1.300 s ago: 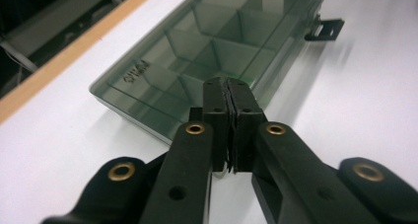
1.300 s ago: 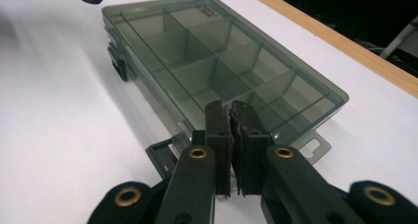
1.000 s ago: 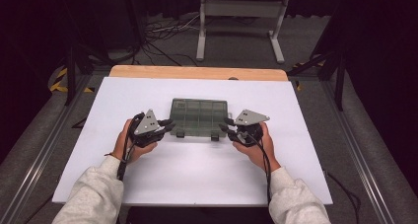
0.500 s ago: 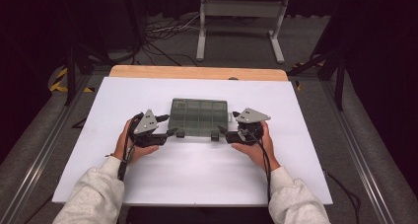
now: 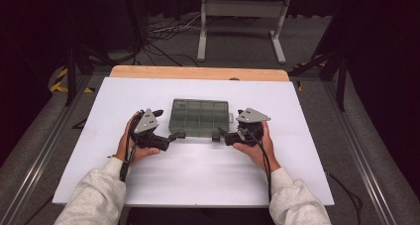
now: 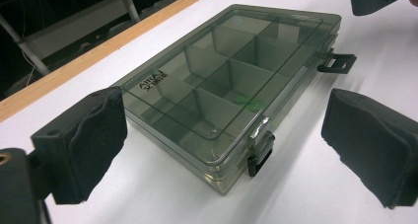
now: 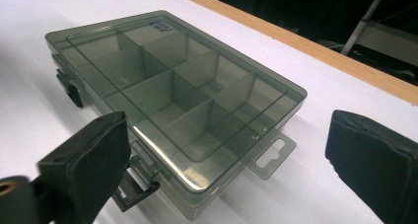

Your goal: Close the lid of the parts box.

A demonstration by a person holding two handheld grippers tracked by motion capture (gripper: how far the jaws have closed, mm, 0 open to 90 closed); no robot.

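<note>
A smoke-grey, see-through compartment box [image 5: 200,117] lies flat near the middle of a white-covered table [image 5: 297,111], its lid down, as a person seated at the near edge holds a pair of tongs at each of its front corners. The left tongs [image 5: 174,135] sit just beside the box's near left corner and the right tongs [image 5: 218,134] just beside its near right corner; both have just been opening and now stand wide, their padded jaws clear of the plastic and gripping nothing. In the left gripper view, the left-hand latch [image 6: 260,154] hangs down against the front wall while the farther latch [image 6: 337,62] juts out flat over the table; in the right gripper view, the near latch [image 7: 134,184] likewise sticks outward below the lid's edge, with a hang tab [image 7: 272,157] protruding from the box's short side. The dividers inside show through the lid, and the cells appear empty apart from a small green mark [image 6: 250,101] whose nature cannot be made out. Judging by the outward-tipped latches, the unfastening looks at least partly done; whether the left-hand latch is free cannot be told, and raising the lid remains ahead.
</note>
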